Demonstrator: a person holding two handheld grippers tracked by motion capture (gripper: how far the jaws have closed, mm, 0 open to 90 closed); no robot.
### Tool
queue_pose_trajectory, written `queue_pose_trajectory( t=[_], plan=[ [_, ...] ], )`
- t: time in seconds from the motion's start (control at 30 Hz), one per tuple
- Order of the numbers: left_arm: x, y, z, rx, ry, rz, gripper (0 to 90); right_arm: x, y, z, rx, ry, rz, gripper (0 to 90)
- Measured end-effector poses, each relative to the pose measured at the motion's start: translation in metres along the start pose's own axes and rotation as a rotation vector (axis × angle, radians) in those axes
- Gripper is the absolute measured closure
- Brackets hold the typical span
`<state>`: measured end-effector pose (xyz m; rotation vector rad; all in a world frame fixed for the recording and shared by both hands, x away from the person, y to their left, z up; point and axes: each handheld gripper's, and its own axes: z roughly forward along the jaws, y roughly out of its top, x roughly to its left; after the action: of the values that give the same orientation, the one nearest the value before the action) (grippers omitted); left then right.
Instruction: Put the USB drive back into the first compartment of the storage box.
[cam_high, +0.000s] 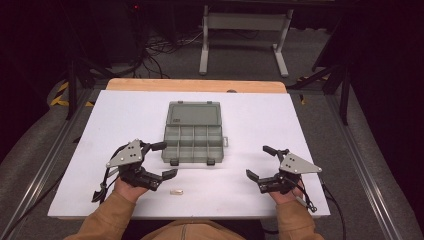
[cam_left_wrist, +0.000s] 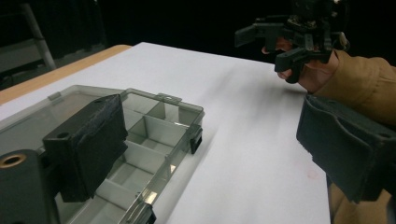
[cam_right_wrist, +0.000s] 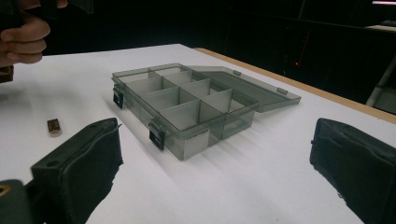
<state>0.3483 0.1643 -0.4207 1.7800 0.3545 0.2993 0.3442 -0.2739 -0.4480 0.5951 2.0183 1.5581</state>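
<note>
A grey see-through compartment box (cam_high: 192, 144) lies open mid-table, its lid (cam_high: 194, 112) folded flat toward the far side. Its compartments look empty. A small pale cylinder piece (cam_high: 176, 192) rests on the white surface near the front edge. My left gripper (cam_high: 165, 160) stands open just left of the box's front corner, with nothing between its fingers. In the left gripper view the box (cam_left_wrist: 154, 135) sits behind the left pad. My right gripper (cam_high: 257, 161) stands open to the right of the box, holding nothing. The right gripper view has the box (cam_right_wrist: 187, 100) ahead and the small piece (cam_right_wrist: 53, 127) at the left.
The white table top (cam_high: 125, 115) has a wooden strip (cam_high: 195, 85) along its far edge. Beyond it stand a white frame (cam_high: 245, 22) and loose cables (cam_high: 160, 50) on the floor. Metal rails (cam_high: 360, 165) run along both sides of the table.
</note>
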Motion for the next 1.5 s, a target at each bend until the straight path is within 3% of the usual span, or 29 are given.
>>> queue_pose_trajectory(
  t=[0.13,0.23,0.27,0.43,0.53,0.57,0.6,0.63,0.67,0.7,0.77,0.93,0.97,1.0,1.17,1.2,1.5],
  plan=[
    [0.0,0.003,0.005,0.025,-0.018,0.009,10.3,0.0,0.0,0.0,-0.001,0.003,-0.002,2.5],
    [0.001,0.006,0.008,0.049,-0.054,0.009,11.1,0.0,0.0,0.0,-0.002,0.002,-0.003,2.5],
    [0.002,0.006,0.011,0.066,-0.084,0.011,10.7,0.0,0.0,-0.001,0.0,0.004,-0.001,2.5],
    [0.003,0.008,0.014,0.11,-0.111,0.036,11.1,0.0,-0.001,0.0,0.001,0.008,0.001,2.5],
    [0.001,0.013,0.015,0.181,-0.132,0.054,15.0,0.0,-0.001,0.0,0.002,0.008,0.001,2.4],
    [0.001,0.013,0.015,0.181,-0.132,0.054,15.7,0.0,-0.001,0.0,0.002,0.008,0.001,2.4],
    [0.0,0.015,0.017,0.257,-0.123,0.046,16.3,0.0,-0.001,0.0,0.001,0.01,0.002,2.4],
    [0.0,0.015,0.017,0.257,-0.123,0.046,16.0,0.0,-0.002,0.0,0.0,0.011,0.003,2.4],
    [0.001,0.017,0.02,0.338,-0.128,0.033,15.6,0.0,-0.002,0.001,-0.001,0.011,0.005,2.4],
    [0.001,0.017,0.02,0.338,-0.128,0.033,14.9,0.0,-0.002,0.001,-0.001,0.011,0.005,2.4],
    [0.0,0.019,0.023,0.395,-0.123,0.039,14.4,0.0,-0.002,0.001,0.0,0.012,0.005,2.4],
    [-0.002,0.023,0.025,0.486,-0.13,0.075,14.2,0.0,-0.002,0.001,0.0,0.011,0.009,2.3],
    [-0.002,0.023,0.025,0.486,-0.13,0.075,14.2,0.0,-0.002,0.001,0.0,0.012,0.009,2.3],
    [-0.004,0.024,0.026,0.521,-0.129,0.089,14.1,0.0,-0.002,0.001,0.0,0.012,0.009,2.3],
    [-0.007,0.026,0.029,0.585,-0.129,0.115,13.3,0.0,-0.002,0.001,-0.001,0.015,0.011,2.3],
    [-0.008,0.027,0.032,0.621,-0.139,0.119,13.1,0.0,-0.002,0.001,0.0,0.016,0.012,2.3],
    [-0.012,0.026,0.04,0.727,-0.15,0.145,12.9,0.0,-0.003,0.002,0.001,0.018,0.011,2.3]
  ],
)
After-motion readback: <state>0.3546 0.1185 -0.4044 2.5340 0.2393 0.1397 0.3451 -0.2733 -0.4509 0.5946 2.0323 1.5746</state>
